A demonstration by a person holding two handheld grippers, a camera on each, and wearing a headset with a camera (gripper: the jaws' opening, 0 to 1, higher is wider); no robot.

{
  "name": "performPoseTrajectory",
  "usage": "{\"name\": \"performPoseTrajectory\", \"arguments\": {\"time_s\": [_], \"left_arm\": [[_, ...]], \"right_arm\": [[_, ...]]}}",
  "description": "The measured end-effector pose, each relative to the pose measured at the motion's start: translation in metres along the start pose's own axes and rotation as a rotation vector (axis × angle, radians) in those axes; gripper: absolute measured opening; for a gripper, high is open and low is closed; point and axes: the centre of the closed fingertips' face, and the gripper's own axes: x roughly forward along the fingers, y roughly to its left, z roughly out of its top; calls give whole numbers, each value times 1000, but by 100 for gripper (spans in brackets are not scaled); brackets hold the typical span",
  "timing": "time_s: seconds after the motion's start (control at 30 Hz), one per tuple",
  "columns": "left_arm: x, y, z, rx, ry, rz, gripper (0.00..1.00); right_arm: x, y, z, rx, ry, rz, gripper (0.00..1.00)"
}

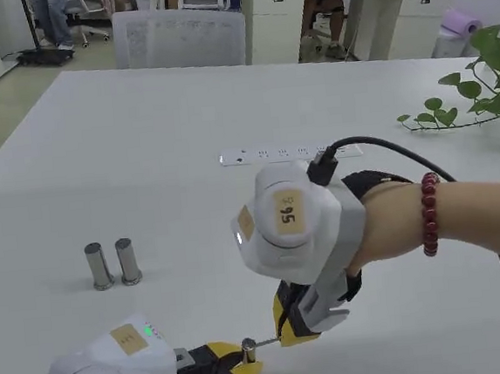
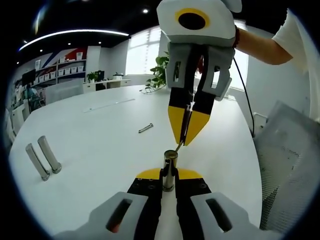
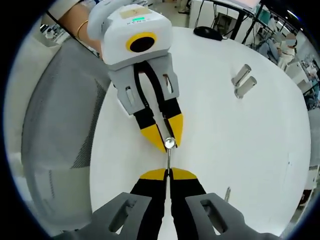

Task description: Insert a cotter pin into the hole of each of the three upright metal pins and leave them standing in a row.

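While the left gripper (image 3: 167,137) pinches a metal pin (image 2: 169,170), the right gripper (image 2: 187,136) clamps a cotter pin (image 2: 181,142) at its top; two other pins (image 1: 129,261) stand apart.

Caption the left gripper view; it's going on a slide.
Left gripper clamps a metal pin while the right gripper holds a cotter pin at its top; two more pins stand nearby.

Right claw (image 3: 168,172) pinches a cotter pin (image 3: 169,159) touching the metal pin (image 3: 170,143) gripped by left claw (image 3: 167,136)
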Motion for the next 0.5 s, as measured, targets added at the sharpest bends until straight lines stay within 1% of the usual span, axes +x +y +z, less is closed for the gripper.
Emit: {"name": "performPoseTrajectory", "arguments": {"time_s": [0.23, 0.3, 0.37, 0.47, 0.5], "left_arm": [[1, -1, 0, 9, 7, -5, 7], [2, -2, 0, 23, 9, -7, 7], [1, -2, 0, 36, 13, -6, 7], [1, -2, 0, 37, 14, -7, 7], [1, -2, 0, 37, 14, -7, 7]], "right_arm": [[-1, 1, -2, 13, 2, 5, 3], [-1, 2, -2, 25, 0, 12, 3], [-1, 2, -3, 24, -6, 11, 3], [0, 2, -1, 29, -24, 12, 3], [1, 2, -1, 18, -33, 11, 3]]}}
